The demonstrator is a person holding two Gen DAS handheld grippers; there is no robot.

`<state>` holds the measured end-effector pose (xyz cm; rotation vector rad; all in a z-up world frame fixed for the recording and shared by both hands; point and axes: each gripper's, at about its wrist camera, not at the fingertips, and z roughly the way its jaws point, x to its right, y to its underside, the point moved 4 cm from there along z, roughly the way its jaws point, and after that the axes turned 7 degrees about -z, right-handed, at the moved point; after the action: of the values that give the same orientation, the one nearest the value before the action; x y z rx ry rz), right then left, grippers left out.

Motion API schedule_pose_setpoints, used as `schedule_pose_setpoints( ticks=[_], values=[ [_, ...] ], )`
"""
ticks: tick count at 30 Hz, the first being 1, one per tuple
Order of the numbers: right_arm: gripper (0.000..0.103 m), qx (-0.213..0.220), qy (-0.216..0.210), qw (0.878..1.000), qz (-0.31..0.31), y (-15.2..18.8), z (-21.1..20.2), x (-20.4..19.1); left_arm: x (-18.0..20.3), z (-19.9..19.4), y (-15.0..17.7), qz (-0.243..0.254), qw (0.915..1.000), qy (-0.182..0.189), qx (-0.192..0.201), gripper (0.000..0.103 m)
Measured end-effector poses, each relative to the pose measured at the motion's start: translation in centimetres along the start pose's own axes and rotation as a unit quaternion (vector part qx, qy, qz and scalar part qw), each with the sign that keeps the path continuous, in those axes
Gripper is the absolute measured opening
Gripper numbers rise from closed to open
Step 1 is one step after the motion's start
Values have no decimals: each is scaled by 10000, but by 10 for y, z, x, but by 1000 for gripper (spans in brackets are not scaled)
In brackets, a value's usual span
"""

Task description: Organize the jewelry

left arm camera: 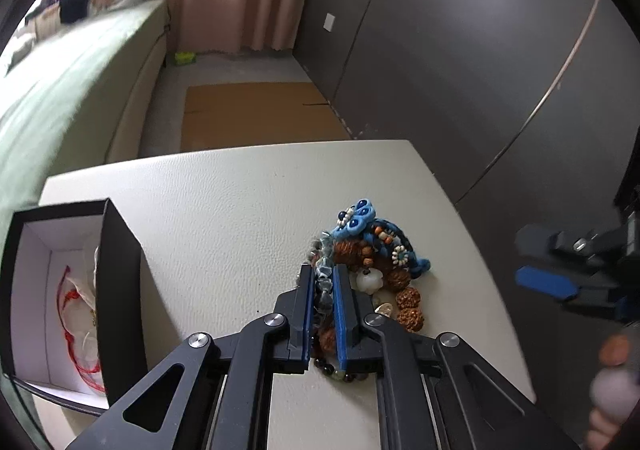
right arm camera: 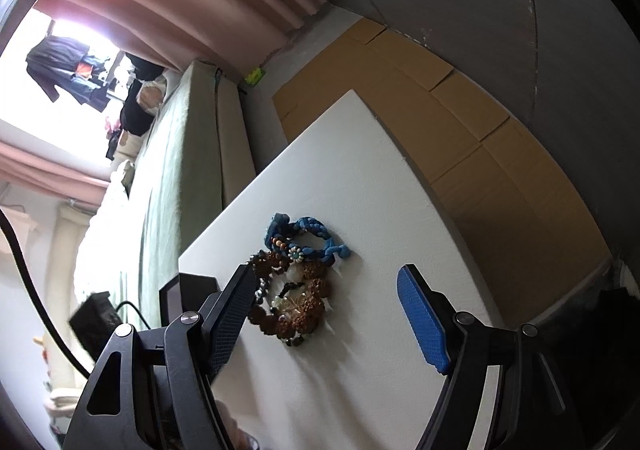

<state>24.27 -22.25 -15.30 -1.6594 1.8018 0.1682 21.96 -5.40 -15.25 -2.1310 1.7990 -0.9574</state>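
A heap of jewelry lies on the white table (left arm camera: 224, 209): a blue braided bracelet (left arm camera: 356, 219), a brown seed-bead bracelet (left arm camera: 408, 298) and a white pendant (left arm camera: 368, 280). My left gripper (left arm camera: 323, 270) is shut on a strand of grey-blue glass beads (left arm camera: 325, 300) at the heap's left side, with the beads pinched between its blue pads. My right gripper (right arm camera: 325, 270) stands open above the near side of the heap (right arm camera: 296, 290), nothing between its fingers; it also shows at the right (left arm camera: 540, 260). The blue braided bracelet (right arm camera: 312, 238) is on the far side.
An open black box (left arm camera: 120, 270) with a white inside holds red cord and pale pieces at the table's left. A bed with a green cover (left arm camera: 60, 89) lies beyond, flat cardboard (left arm camera: 256, 113) on the floor. The table's right edge (left arm camera: 480, 250) is close to the heap.
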Motion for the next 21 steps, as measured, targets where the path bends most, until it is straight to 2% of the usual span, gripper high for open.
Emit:
schedule_pose_setpoints(
  ticks=[2,8,16,21],
  values=[
    [75,-44,36,10000,-60,1,4,-3,-3,1,0,-95,9998,110,-108,9],
    [75,-144,117,9997,-159,-1,15,-5,-7,-1,-1,-212,9996,170,-87,9],
    [74,-112,10,9996,-244,-5,25,-16,-21,-39,-18,-522,9969,459,367,9],
    [63,-50,-93,9988,-488,-7,41,-31,-35,-55,-24,-669,9951,467,557,9]
  ],
)
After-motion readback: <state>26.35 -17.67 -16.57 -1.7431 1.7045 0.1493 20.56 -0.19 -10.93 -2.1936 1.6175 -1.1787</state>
